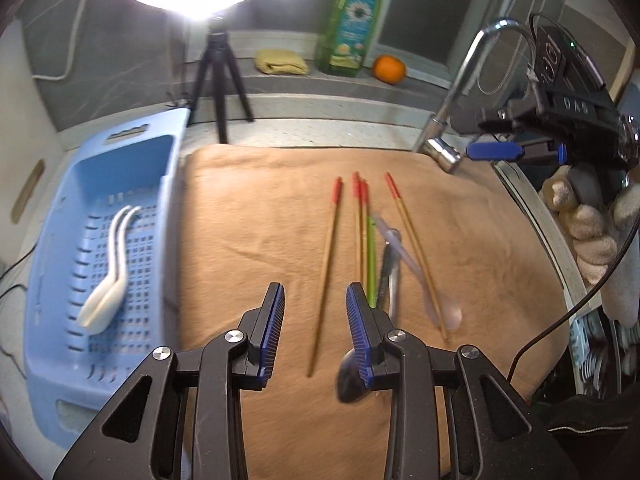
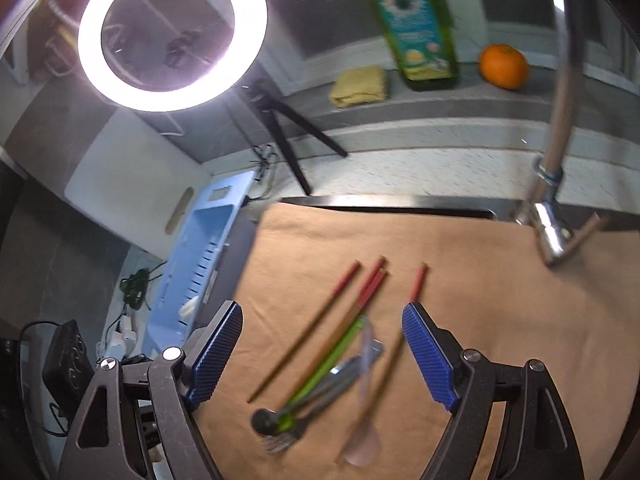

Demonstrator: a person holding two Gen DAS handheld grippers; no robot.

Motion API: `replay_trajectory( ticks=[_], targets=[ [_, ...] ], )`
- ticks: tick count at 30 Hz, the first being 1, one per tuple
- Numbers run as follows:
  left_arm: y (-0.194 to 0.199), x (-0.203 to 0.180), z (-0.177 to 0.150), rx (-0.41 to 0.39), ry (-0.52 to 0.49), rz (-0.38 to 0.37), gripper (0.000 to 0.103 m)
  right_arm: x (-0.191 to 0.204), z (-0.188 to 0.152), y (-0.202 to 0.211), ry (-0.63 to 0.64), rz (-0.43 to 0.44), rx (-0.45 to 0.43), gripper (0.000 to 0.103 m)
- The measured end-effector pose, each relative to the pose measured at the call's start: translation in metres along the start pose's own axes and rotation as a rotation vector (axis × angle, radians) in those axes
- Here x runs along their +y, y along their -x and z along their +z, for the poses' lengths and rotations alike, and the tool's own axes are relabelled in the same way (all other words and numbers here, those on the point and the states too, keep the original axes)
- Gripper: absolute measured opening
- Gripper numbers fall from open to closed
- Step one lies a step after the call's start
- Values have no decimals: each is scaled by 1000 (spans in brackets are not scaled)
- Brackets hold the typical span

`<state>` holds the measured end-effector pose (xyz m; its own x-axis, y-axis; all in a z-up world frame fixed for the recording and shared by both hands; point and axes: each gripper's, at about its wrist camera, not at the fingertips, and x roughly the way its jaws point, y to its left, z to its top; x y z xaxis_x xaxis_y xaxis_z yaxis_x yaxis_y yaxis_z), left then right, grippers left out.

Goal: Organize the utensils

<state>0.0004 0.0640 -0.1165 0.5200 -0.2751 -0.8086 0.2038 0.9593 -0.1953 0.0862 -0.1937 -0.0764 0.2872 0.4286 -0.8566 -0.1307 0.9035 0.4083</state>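
Observation:
Several red-tipped wooden chopsticks (image 1: pixel 328 264) (image 2: pixel 312 332) lie on a tan cloth (image 1: pixel 248 220), beside a green-handled utensil (image 1: pixel 371 256) (image 2: pixel 336 356), a metal spoon (image 1: pixel 350 376), a fork (image 2: pixel 280 444) and a clear plastic spoon (image 1: pixel 424 280) (image 2: pixel 364 440). White tongs (image 1: pixel 108 280) rest in the blue basket (image 1: pixel 120 136) at the left. My left gripper (image 1: pixel 316 320) hovers open over one chopstick, gripping nothing. Wide open above the pile, my right gripper (image 2: pixel 324 344) is empty; the left wrist view shows it at the far right (image 1: pixel 528 152).
A chrome faucet (image 1: pixel 444 152) hangs over the cloth's far right. A ring light on a black tripod (image 1: pixel 218 80) stands behind the basket. On the back ledge sit a yellow sponge (image 1: pixel 280 62), a green bottle (image 1: pixel 348 24) and an orange (image 1: pixel 389 69). A gloved hand (image 1: pixel 588 232) holds the right gripper.

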Motion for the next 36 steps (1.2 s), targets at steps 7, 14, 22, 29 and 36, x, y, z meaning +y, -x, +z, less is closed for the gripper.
replay_trajectory(
  ticks=[7,14,22,29,36],
  targets=[
    [-32,-14,7,65,-21,-15,30,-35,-23,-13,-56,-56,68,79],
    [-61,-15,14,134,-47,16,30,-56,-37,-51,-151,-60,159,54],
    [-88,-15,22,190,-88,54,24,-61,-42,-79,-187,-66,206,41],
    [-105,-21,25,230,-129,84,19,-48,-35,-86,-147,-90,221,32],
    [-114,-21,29,235,-139,98,10,-32,-35,-97,-30,-176,249,20]
  ],
)
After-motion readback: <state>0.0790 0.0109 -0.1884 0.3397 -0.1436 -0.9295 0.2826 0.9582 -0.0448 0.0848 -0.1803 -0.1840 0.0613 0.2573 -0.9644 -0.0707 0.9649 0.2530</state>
